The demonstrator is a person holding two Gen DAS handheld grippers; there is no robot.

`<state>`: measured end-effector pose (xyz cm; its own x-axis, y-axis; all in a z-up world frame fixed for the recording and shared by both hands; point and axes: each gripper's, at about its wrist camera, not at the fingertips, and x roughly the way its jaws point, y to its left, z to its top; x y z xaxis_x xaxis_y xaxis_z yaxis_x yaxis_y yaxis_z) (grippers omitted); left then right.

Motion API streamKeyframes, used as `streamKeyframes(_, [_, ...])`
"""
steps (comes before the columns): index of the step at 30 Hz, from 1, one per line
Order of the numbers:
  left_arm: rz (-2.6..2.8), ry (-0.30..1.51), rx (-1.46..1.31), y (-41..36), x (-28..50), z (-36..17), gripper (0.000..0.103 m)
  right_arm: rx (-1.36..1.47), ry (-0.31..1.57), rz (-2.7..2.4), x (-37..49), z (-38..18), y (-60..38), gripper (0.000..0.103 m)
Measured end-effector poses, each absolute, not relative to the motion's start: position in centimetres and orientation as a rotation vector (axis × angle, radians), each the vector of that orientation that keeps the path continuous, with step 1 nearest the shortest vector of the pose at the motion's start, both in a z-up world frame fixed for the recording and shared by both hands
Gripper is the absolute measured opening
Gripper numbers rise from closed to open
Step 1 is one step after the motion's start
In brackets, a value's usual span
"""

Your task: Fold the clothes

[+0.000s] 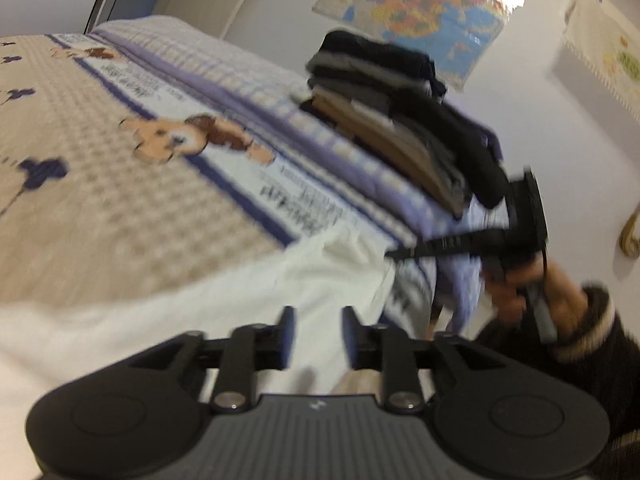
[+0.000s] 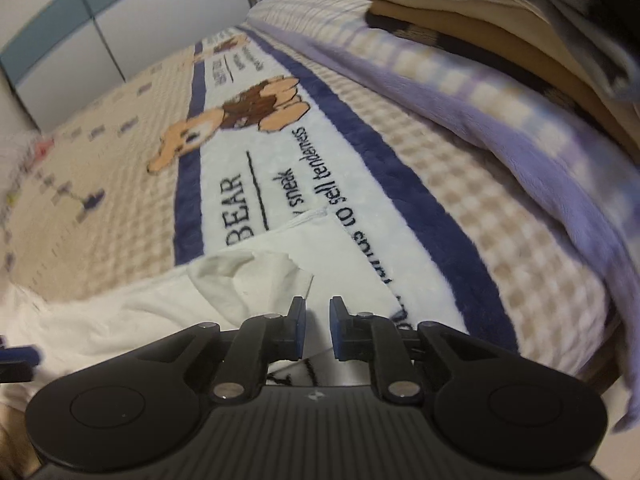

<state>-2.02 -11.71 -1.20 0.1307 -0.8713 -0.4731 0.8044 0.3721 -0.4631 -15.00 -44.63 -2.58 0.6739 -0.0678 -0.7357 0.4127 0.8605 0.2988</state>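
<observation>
A white garment (image 1: 240,312) lies rumpled on the bear-print blanket (image 1: 120,208) at the near edge of the bed. My left gripper (image 1: 319,330) hovers just over it, open, with nothing between its fingers. In the right wrist view the same white garment (image 2: 248,280) shows a folded corner lying over the blanket's lettering. My right gripper (image 2: 317,326) sits right above that corner, open with a narrow gap. From the left wrist view the right gripper (image 1: 400,252) points at the garment's right edge, with a hand (image 1: 552,292) holding it.
A stack of folded dark, grey and tan clothes (image 1: 384,100) rests on a lilac checked blanket (image 1: 320,136) along the far side of the bed, close above the right gripper (image 2: 500,40). A map (image 1: 420,12) hangs on the wall. The bed's edge drops off at the right.
</observation>
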Motion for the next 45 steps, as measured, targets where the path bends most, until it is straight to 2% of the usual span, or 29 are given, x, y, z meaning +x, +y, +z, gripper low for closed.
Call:
streamKeyframes(2, [-1.234, 0.747, -0.097, -14.3, -1.8, -0.7, 0.047, 0.545, 0.759, -0.266, -15.6, -2.6, -45.5, 0.015])
streamKeyframes(5, [-1.262, 0.742, -0.029, -19.0, -1.6, -0.1, 0.047, 0.626, 0.722, -0.232, -16.2, -2.6, -46.3, 0.022])
streamKeyframes(7, [-1.275, 0.742, 0.019, -21.7, -1.6, 0.1, 0.047, 0.647, 0.714, -0.223, -16.3, -2.7, -46.6, 0.024])
streamKeyframes(16, [-1.276, 0.804, 0.117, -28.2, -0.6, -0.7, 0.044, 0.675, 0.735, -0.181, -15.5, -3.2, -46.7, 0.024])
streamKeyframes(19, [-1.254, 0.814, 0.143, -29.2, -0.4, -1.4, 0.041, 0.662, 0.750, -0.178, -15.1, -3.4, -46.6, 0.024])
streamKeyframes(20, [-1.240, 0.819, 0.142, -29.3, -0.3, -1.7, 0.037, 0.652, 0.751, -0.176, -14.9, -3.3, -46.5, 0.024])
streamKeyframes(22, [-1.210, 0.835, 0.124, -29.2, 0.0, -2.3, 0.022, 0.639, 0.756, -0.168, -14.8, -3.4, -46.3, 0.024])
streamKeyframes(23, [-1.194, 0.843, 0.109, -29.0, 0.1, -2.6, 0.005, 0.634, 0.759, -0.163, -14.7, -3.4, -46.2, 0.024])
streamKeyframes(24, [-1.176, 0.851, 0.085, -28.6, 0.2, -2.9, 0.002, 0.630, 0.762, -0.157, -14.7, -3.4, -46.1, 0.024])
streamKeyframes(32, [-1.030, 0.917, -0.178, -24.6, 1.2, -5.2, 0.002, 0.564, 0.766, -0.166, -13.8, -3.3, -45.4, 0.024])
streamKeyframes(35, [-1.022, 0.930, -0.243, -24.0, 1.7, -5.4, 0.006, 0.541, 0.771, -0.178, -13.3, -3.4, -45.2, 0.024])
streamKeyframes(36, [-1.028, 0.930, -0.252, -24.0, 1.9, -5.3, 0.011, 0.533, 0.772, -0.182, -13.1, -3.4, -45.1, 0.024])
streamKeyframes(39, [-1.043, 0.919, -0.240, -24.3, 1.9, -5.2, 0.018, 0.509, 0.777, -0.194, -12.7, -3.5, -44.9, 0.024])
streamKeyframes(45, [-1.031, 0.884, -0.173, -25.4, 1.3, -5.0, 0.017, 0.438, 0.782, -0.215, -11.9, -3.6, -44.1, 0.024])
